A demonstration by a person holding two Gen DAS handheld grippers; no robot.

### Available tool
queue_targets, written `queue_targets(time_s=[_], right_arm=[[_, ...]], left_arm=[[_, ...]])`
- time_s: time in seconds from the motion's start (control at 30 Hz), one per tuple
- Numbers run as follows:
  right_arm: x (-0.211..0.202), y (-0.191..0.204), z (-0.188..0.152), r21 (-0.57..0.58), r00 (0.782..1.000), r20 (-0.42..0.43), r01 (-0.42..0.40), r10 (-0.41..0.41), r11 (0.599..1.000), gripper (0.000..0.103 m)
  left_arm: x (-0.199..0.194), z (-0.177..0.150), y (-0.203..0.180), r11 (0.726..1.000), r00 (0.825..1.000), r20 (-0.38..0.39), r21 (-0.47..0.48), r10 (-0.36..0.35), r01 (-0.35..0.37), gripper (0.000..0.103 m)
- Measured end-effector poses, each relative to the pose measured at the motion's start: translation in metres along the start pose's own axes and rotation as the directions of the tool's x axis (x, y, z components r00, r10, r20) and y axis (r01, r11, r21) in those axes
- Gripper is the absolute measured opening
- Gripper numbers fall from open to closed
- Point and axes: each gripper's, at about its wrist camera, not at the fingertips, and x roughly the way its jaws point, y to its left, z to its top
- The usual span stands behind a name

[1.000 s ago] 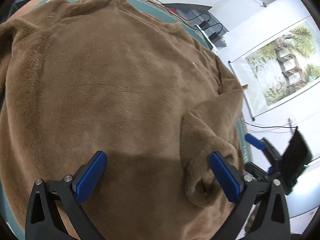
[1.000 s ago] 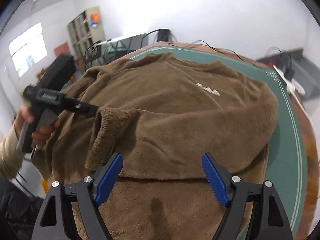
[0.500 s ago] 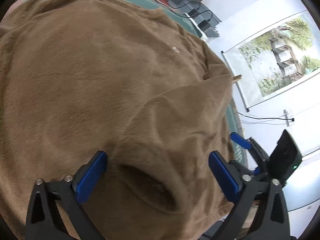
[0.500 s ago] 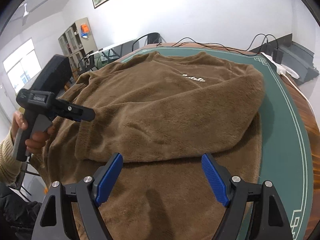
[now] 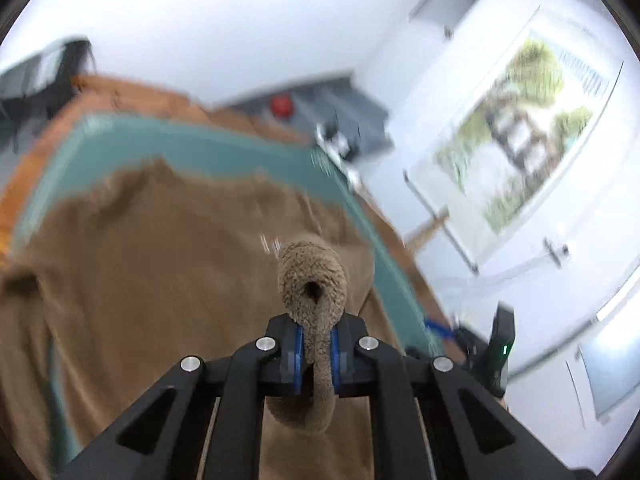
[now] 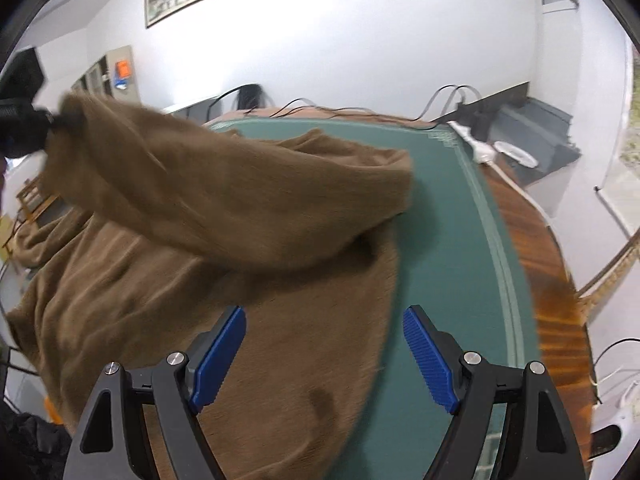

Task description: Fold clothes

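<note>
Left wrist view: left gripper (image 5: 316,346) jaws are closed on the cuff of the brown fleece sweater's sleeve (image 5: 313,280), raised above the garment. Right gripper (image 6: 324,356) hovers with jaws wide apart, gripping nothing, above the brown fleece sweater (image 6: 160,292), which is spread on the green table mat (image 6: 452,240).
</note>
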Motion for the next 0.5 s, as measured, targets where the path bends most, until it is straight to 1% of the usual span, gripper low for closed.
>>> queue_targets(time_s=[0.07,0.1,0.2,0.33,0.43,0.5], right_arm=[[0.001,-0.009,0.007,0.011,1.0,0.008,0.02,-0.02,1.0,0.083],[0.002,-0.013,0.011,0.018,0.999,0.013,0.031,-0.031,0.999,0.083],[0.01,-0.021,0.023,0.03,0.998,0.014,0.059,-0.059,0.998,0.083],[0.028,-0.02,0.042,-0.003,0.997,-0.008,0.082,-0.082,0.997,0.083],[0.048,-0.015,0.062,-0.045,0.994,-0.035,0.104,-0.106,0.994,0.083],[0.063,-0.011,0.079,-0.057,0.993,-0.046,0.103,-0.105,0.993,0.083]], left_arm=[[-0.005,0.013,0.014,0.999,0.999,0.037,-0.026,0.03,-0.029,0.012],[-0.005,0.019,0.026,0.997,0.998,0.047,-0.053,0.05,-0.048,0.012],[0.003,0.027,0.056,0.989,0.994,0.038,-0.108,0.102,-0.097,0.012],[0.029,0.024,0.083,0.978,0.99,-0.011,-0.157,0.138,-0.138,0.012],[0.052,0.018,0.101,0.968,0.983,-0.062,-0.169,0.176,-0.184,0.012],[0.061,0.012,0.111,0.961,0.975,-0.086,-0.172,0.205,-0.217,0.012]])
